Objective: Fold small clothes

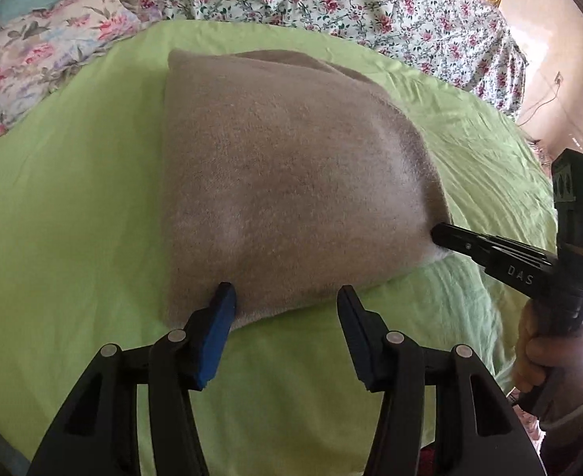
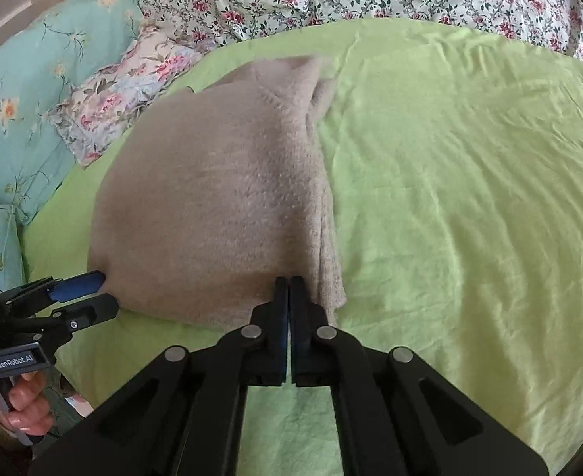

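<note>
On green sheet [image 2: 450,198], folded fuzzy beige garment [image 2: 212,198]

Garment [image 1: 287,182] lying on the sheet [image 1: 73,206], which covers the bed. Pillows [image 1: 49,51] lie behind the sheet at the far left; the quilt [image 1: 331,4] runs along the back, behind sheet and garment. Left gripper [image 1: 287,297] at the garment's near edge, toward its left corner, fingers [image 1: 224,301] spread, the left one touching the cloth. Right gripper [image 2: 290,285] at the near right corner, fingers [image 2: 279,297] pressed together on the garment's edge. In the right wrist view, the left gripper [image 2: 101,289] sits left of the garment, and bare sheet [image 2: 470,198] extends to the garment's right.
</note>
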`<action>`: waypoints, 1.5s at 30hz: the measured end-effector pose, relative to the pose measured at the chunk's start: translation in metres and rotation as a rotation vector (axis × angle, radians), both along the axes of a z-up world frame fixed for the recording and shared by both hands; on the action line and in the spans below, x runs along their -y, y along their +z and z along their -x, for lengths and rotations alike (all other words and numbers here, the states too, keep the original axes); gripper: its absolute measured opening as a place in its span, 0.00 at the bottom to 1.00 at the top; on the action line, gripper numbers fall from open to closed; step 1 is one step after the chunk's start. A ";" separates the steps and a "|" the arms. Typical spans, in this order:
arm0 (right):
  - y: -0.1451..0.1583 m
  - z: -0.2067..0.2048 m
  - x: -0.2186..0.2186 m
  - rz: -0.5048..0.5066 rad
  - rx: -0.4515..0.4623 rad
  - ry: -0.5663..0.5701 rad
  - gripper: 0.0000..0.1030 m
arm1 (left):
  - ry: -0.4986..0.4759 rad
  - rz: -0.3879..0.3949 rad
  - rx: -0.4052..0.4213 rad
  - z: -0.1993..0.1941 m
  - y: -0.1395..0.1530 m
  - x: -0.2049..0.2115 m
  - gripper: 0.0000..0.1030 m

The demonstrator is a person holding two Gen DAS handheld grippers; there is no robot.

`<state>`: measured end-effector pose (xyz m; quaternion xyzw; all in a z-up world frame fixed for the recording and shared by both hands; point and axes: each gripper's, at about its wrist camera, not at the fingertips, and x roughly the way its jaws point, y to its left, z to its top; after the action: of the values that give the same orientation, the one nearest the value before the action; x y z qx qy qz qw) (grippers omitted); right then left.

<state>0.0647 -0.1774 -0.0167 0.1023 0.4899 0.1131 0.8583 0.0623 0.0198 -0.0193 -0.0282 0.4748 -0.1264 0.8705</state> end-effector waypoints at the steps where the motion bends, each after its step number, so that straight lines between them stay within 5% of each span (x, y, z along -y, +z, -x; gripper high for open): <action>1: 0.000 0.001 0.000 -0.002 -0.003 -0.002 0.00 | 0.009 0.004 0.004 0.003 0.002 0.000 0.53; 7: 0.005 0.011 0.008 -0.014 -0.007 -0.028 0.02 | 0.061 -0.011 0.002 0.018 0.006 -0.007 0.55; 17: 0.031 0.056 0.020 -0.008 0.037 -0.069 0.04 | 0.139 -0.033 0.017 0.046 0.016 -0.033 0.75; 26: 0.035 0.084 0.014 -0.025 -0.008 -0.033 0.04 | 0.122 -0.119 0.068 0.069 0.037 -0.030 0.83; 31: 0.034 0.094 0.007 -0.022 -0.029 -0.005 0.05 | 0.128 -0.179 0.107 0.077 0.043 -0.030 0.97; 34: 0.033 0.095 0.005 -0.026 -0.032 -0.005 0.24 | 0.139 -0.173 0.106 0.072 0.043 -0.034 0.97; 35: 0.034 0.096 0.004 -0.025 -0.024 -0.007 0.44 | 0.143 -0.169 0.102 0.071 0.042 -0.035 0.97; 36: 0.036 0.096 0.004 -0.021 -0.003 -0.009 0.53 | 0.148 -0.167 0.099 0.069 0.042 -0.036 0.97; 45: 0.043 0.059 0.001 -0.002 0.044 0.029 0.53 | 0.160 -0.148 0.087 0.036 0.037 -0.045 0.97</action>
<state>0.0058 -0.1780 0.0261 0.0936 0.4721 0.1283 0.8671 0.0262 0.0648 0.0181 0.0038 0.4410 -0.0225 0.8972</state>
